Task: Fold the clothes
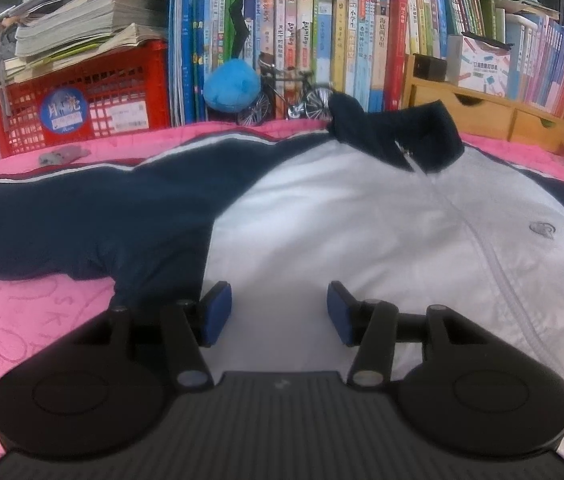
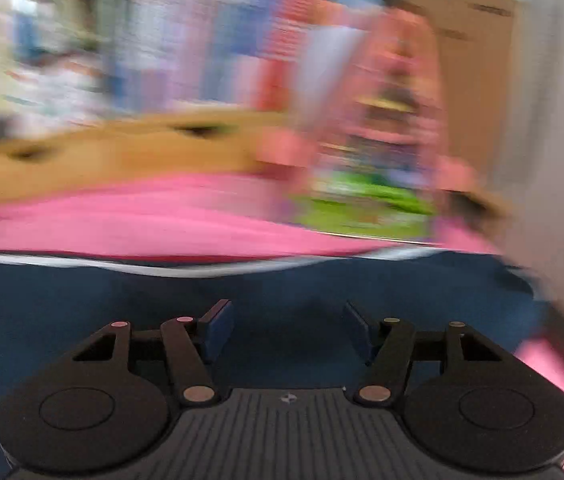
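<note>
Two claws are working over one jacket (image 1: 322, 216), which is lying flat on the pink bedspread (image 1: 21, 320), filling the middle of the left view. My left claw (image 1: 277, 312) is hovering half spread above the white front panel at lower centre, gripping nothing that I can make out. My right claw (image 2: 288, 330) is sitting half spread over the navy sleeve (image 2: 282, 284) at the bottom of its own view, with nothing visibly pinched; that view is heavily smeared, so contact is hard to judge.

Risk, as I judge it: with the right view smearing like this, I may be closing on a single loose layer or on the bedspread under it, dragging the jacket crooked. The left claw, if it bites the white front alone, could bunch the zip line (image 1: 478, 240).

The jacket's collar (image 1: 394, 136) is pointing toward the bookshelf (image 1: 322, 40) at upper centre, so its long axis is running from bottom to top of the frame, with the near sleeve (image 1: 81, 216) stretching out to the left edge.
</note>
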{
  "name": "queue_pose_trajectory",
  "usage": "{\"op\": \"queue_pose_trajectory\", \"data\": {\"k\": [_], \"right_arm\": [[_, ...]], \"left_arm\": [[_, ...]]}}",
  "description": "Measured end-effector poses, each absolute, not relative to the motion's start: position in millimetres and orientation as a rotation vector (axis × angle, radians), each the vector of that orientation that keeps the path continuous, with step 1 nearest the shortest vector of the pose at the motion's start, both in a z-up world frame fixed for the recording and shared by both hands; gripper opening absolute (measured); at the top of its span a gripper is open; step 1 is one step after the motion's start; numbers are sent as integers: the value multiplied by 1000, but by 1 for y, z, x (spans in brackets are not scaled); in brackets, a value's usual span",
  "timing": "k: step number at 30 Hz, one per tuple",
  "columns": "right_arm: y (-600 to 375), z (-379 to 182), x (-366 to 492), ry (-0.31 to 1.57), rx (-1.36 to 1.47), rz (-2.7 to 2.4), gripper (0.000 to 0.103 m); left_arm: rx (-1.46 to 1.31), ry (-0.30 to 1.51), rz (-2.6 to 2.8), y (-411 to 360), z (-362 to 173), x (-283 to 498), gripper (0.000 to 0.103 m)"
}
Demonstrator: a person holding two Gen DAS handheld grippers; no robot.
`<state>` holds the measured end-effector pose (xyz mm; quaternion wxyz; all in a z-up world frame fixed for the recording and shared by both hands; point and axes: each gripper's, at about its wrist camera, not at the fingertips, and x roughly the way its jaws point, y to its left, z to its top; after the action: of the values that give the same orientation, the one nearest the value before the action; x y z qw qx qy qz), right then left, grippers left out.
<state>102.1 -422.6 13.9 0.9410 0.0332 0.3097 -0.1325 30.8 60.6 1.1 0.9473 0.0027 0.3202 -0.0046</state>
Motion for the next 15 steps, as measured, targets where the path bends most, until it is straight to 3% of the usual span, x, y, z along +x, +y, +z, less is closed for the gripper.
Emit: {"op": "queue_pose_trajectory", "data": {"k": [4,5,6,9,15], "right_arm": [[-333,19,123,689,61,65,58],[-313,15,136,716,59,111,49],[-294,11,149,743,57,158,34],[-265,-3,188,769,26,150,13],[-293,-11,271,760,92,-6,3]], "left_arm": [[4,652,-11,61,1,30,53],[2,652,-12,61,1,30,53],[-1,653,-13,62,1,30,53],[-14,652,-18,63,2,30,54],[-36,650,-28,66,2,30,55]]}}
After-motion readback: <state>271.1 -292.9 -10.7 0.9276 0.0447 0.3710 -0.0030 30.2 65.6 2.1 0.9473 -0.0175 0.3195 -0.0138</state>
